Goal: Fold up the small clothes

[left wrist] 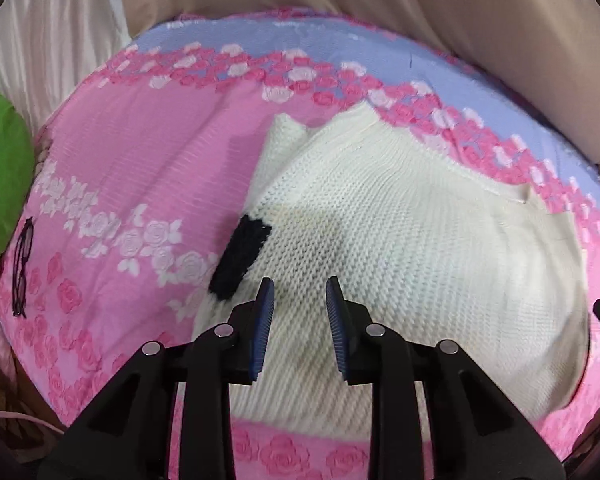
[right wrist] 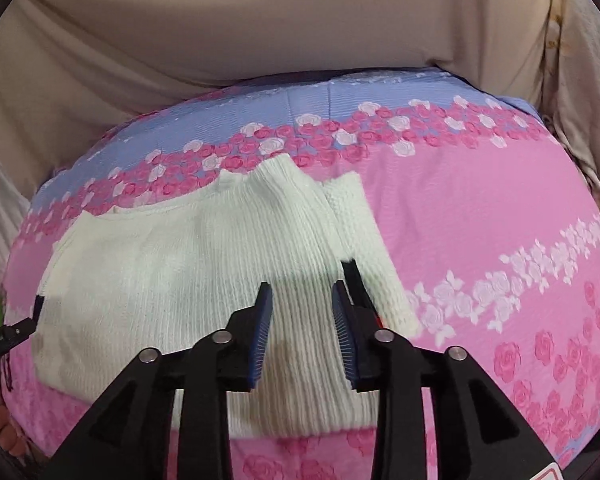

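White knit sweater [right wrist: 188,264], lying on pink rose-print sheet [right wrist: 480,216]; black trim at its left edge. Right gripper [right wrist: 302,300] above it, jaws apart, nothing between. Beige cloth [right wrist: 260,20] far behind.

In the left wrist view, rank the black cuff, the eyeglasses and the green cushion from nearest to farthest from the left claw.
From the left claw:
1. Black cuff, just left of the fingertips, on the white knit sweater.
2. Eyeglasses, far left on the pink bedsheet.
3. Green cushion, at the left edge.
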Demonstrator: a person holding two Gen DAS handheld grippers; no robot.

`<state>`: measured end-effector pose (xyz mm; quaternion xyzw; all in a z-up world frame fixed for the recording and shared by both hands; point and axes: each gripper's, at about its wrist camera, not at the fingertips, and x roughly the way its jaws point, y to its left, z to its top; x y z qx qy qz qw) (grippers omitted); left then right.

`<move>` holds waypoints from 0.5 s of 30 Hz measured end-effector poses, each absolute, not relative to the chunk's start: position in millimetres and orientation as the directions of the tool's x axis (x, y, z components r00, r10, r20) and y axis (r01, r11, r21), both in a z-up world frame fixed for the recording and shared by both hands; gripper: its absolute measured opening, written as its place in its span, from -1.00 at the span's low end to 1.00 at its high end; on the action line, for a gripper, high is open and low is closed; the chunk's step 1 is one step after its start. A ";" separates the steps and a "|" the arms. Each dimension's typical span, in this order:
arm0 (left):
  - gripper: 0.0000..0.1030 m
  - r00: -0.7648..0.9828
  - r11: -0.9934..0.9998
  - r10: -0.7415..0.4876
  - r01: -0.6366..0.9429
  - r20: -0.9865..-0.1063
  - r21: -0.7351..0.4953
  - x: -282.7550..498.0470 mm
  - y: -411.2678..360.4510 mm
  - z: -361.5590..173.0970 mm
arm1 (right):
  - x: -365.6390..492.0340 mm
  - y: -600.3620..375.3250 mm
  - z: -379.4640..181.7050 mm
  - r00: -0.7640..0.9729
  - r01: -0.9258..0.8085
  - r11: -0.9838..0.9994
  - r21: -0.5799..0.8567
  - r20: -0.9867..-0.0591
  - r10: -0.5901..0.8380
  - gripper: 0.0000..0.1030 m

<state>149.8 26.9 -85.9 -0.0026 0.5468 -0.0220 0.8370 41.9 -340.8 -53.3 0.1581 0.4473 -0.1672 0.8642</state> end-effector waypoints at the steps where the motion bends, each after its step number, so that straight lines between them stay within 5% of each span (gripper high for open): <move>1: -0.50 0.381 0.999 -0.023 0.030 -0.924 -0.013 154.9 27.9 -94.3 | 50.4 -346.6 -58.2 0.527 0.448 0.887 0.115 -0.835 -0.158 -0.20; 5: -0.48 0.368 1.000 -0.012 0.019 -0.930 -0.005 160.0 32.7 -107.0 | 70.2 -377.1 -93.5 0.444 0.489 0.858 0.154 -0.891 -0.093 -0.20; 6: -0.48 0.364 1.000 -0.014 0.017 -0.931 -0.009 160.4 33.5 -106.9 | 71.5 -380.6 -100.7 0.445 0.478 0.858 0.189 -0.894 -0.051 -0.37; 7: -0.48 0.363 1.000 -0.015 0.014 -0.932 -0.010 160.9 33.8 -107.3 | 71.7 -381.1 -102.6 0.459 0.460 0.859 0.225 -0.888 -0.013 -0.85; 12: -0.48 0.363 0.999 0.019 0.023 -0.932 0.029 162.6 28.6 -109.9 | 60.4 -392.9 -74.1 0.546 0.487 0.844 0.223 -0.832 -0.095 -0.85; 15: -0.48 0.364 0.999 0.029 0.024 -0.931 0.041 161.9 26.9 -110.6 | 66.5 -410.2 -113.6 0.437 0.527 0.830 0.183 -0.896 -0.080 -0.85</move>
